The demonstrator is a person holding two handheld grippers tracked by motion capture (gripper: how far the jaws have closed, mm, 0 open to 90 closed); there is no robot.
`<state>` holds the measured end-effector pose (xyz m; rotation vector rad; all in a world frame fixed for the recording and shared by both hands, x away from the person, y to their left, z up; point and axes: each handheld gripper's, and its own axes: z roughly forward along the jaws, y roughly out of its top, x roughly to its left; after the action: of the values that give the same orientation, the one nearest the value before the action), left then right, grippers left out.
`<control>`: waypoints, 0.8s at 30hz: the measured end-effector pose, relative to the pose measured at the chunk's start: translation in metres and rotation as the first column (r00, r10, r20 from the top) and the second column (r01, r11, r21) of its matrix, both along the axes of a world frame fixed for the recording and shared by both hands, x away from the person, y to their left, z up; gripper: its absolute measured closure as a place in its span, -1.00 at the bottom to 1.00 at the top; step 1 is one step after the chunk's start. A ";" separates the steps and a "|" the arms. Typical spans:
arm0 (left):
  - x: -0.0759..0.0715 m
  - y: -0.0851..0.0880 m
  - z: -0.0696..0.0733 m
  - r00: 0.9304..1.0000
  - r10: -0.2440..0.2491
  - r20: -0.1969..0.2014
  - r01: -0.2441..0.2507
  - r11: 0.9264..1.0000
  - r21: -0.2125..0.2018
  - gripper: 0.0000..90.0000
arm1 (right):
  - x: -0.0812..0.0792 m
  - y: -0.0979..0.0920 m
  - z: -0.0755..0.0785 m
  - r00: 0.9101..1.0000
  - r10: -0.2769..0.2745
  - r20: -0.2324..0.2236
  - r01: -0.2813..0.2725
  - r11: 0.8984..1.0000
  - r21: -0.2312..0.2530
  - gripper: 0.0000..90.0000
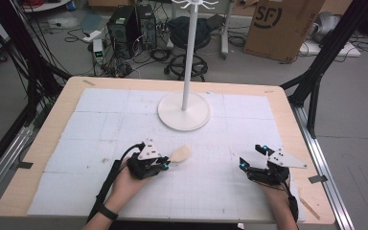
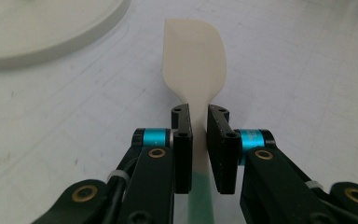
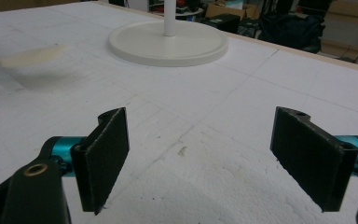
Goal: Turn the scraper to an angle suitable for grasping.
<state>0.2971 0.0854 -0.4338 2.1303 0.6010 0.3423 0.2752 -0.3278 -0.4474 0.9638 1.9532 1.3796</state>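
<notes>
Your left gripper (image 1: 165, 163) sits at the near-left part of the white mat (image 1: 100, 124), and its jaws are clamped on the neck of a cream spatula (image 1: 180, 154). In the left gripper view the spatula's blade (image 2: 193, 58) reaches straight out past the jaw tips, while its green handle (image 2: 200, 198) runs back between the jaws toward you. From above, the blade points away from your hand toward the round white base (image 1: 184, 111) of the stand, near it but apart from it. The stand's white pole (image 1: 188, 57) rises upright from the middle of that base.

Your right gripper (image 1: 251, 160) is well apart from the spatula, over the near-right part of the mat. Its jaws stand wide apart with nothing between them, bare mat showing in the gap.
</notes>
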 end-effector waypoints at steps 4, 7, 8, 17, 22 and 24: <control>0.007 -0.026 0.008 0.995 -0.095 0.008 0.095 0.995 -0.010 0.80 | 0.000 -0.001 0.000 1.000 -0.003 0.001 0.003 1.000 0.010 -0.59; 0.017 -0.051 0.017 0.981 -0.190 0.025 0.190 0.982 0.013 0.80 | -0.001 -0.001 0.000 1.000 -0.003 0.003 0.003 1.000 0.017 -0.59; 0.017 -0.051 0.017 0.981 -0.190 0.025 0.190 0.982 0.013 0.80 | -0.001 -0.002 0.000 1.000 -0.005 0.007 0.004 1.000 0.020 -0.59; 0.050 -0.096 0.019 0.945 -0.326 0.005 0.324 0.940 0.105 0.80 | -0.003 -0.006 0.000 0.999 -0.031 0.029 0.030 0.997 0.065 -0.56; 0.063 -0.122 0.014 0.911 -0.412 0.000 0.409 0.903 0.131 0.80 | -0.004 -0.007 0.000 0.999 -0.042 0.028 0.040 0.996 0.080 -0.56; 0.065 -0.134 0.013 0.895 -0.446 0.001 0.441 0.887 0.136 0.80 | -0.004 -0.007 0.000 0.998 -0.047 0.028 0.045 0.995 0.085 -0.56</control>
<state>0.3621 -0.0488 -0.4205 2.3086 0.0580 0.1614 0.2711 -0.3351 -0.4476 1.0144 1.8518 1.4526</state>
